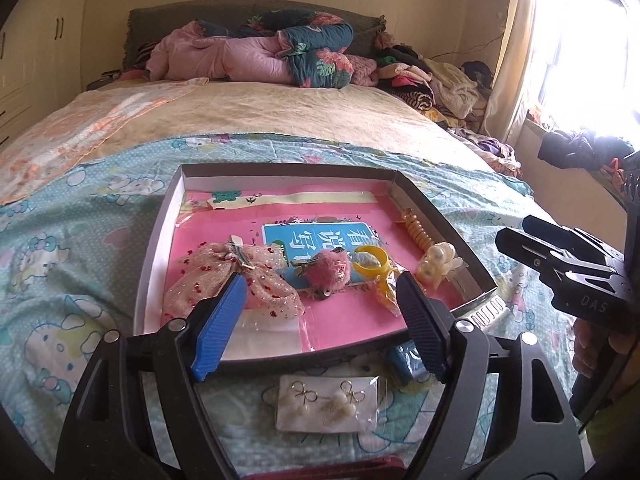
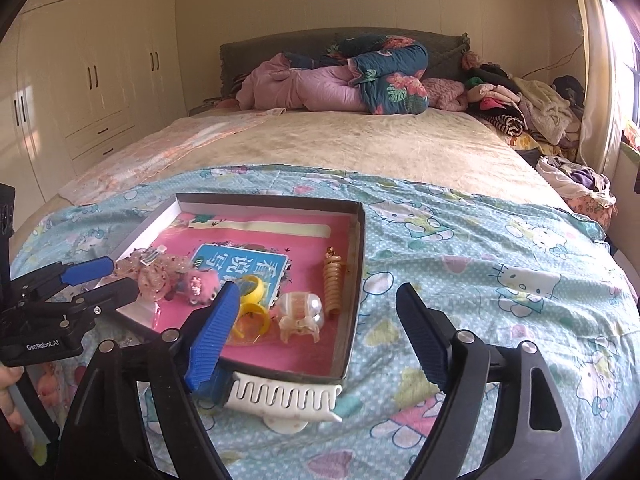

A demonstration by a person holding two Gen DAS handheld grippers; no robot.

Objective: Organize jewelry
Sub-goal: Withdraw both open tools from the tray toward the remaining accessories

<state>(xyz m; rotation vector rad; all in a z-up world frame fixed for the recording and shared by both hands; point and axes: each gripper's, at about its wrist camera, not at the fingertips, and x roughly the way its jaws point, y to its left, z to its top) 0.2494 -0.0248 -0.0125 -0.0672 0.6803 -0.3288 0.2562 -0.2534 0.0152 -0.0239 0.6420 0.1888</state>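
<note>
We find both tools spread wide and holding nothing: the left gripper [image 1: 322, 300] above the near wall of the tray [image 1: 158, 236], the right gripper [image 2: 316, 312] at its near right corner. In the tray lie a bow clip [image 1: 228, 280], pompom [image 1: 328, 272], yellow ring [image 1: 372, 260] and pearl clip [image 1: 438, 266]. Outside, an earring card [image 1: 326, 404] and white comb [image 2: 286, 394] rest against the near wall.

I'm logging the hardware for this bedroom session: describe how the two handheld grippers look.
Both are matte black frames with silver pivot bolts and ribbed blue finger pads. The left gripper reads "GenRobot.AI" on its body in the right wrist view; the right gripper shows "DAS" lettering. Bare fingers wrap each handle; no sleeves or cables are visible.
</note>
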